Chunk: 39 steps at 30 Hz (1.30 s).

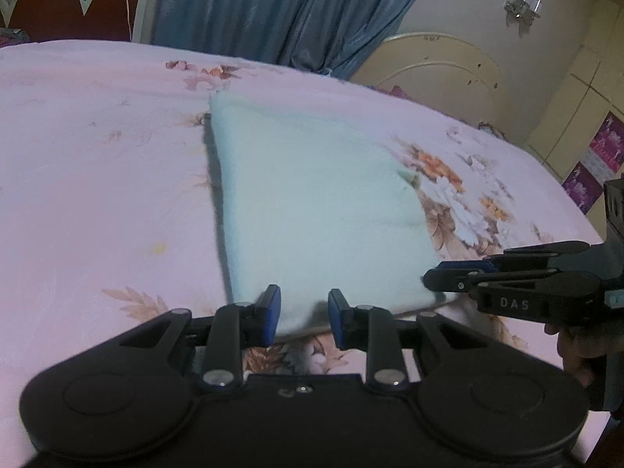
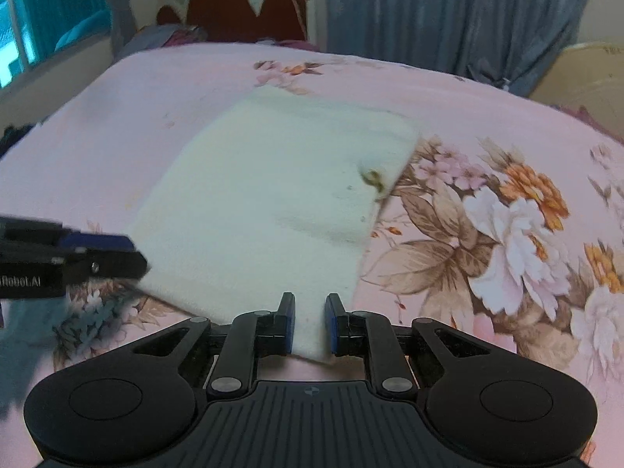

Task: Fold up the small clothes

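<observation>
Cloth [image 1: 312, 202] long axis runs away; both grippers' fingers grip near corners.

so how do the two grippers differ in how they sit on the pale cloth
The left gripper sits on the near edge of the pale cloth by its left corner; the right gripper sits at the near right corner. The left gripper's jaws stand wider apart than the right gripper's. Whether either is pinching the cloth is unclear. Both have blue pads, point down at the floral bedsheet, and have cloth between their fingers.

White "DAS" marks the right gripper [image 1: 427, 279]; "RoboLAI" marks the left gripper [image 2: 144, 263].
</observation>
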{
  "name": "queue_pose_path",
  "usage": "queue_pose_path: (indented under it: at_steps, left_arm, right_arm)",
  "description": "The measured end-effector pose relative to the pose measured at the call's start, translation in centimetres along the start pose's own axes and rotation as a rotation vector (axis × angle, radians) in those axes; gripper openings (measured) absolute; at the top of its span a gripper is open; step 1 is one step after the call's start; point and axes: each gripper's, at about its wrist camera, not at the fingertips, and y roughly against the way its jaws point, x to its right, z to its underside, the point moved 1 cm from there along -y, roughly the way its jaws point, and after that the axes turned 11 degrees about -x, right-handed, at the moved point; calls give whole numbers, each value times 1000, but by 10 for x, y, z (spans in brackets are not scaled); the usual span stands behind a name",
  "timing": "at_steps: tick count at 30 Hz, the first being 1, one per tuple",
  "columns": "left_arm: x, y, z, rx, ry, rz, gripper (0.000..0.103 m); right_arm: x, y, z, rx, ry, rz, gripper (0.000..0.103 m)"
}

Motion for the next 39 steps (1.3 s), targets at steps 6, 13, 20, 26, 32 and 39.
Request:
queue_pose_path:
  at_steps: [6,13,20,26,32,39]
  left_arm:
    - [2,-7,3,6,27,-28,26]
    - [20,24,10,94,65,-120,89]
    - [51,52,29,120,28,-192,103]
    - [83,82,49,131,-25,-219,103]
    - [110,118,74,176,-22,-209,103]
    - [132,156,108,210,-17,-199,103]
  right_arm:
    - [9,-6,3,6,-59,-2,15]
    - [10,35,13,88,-108,15,15]
    - [19,77,45,151,-185,102,103]
    - [6,117,71,168,-202,118,103]
    - [-12,160,103,202,-202,115,103]
    - [-31,203,144,226,-178,121,103]
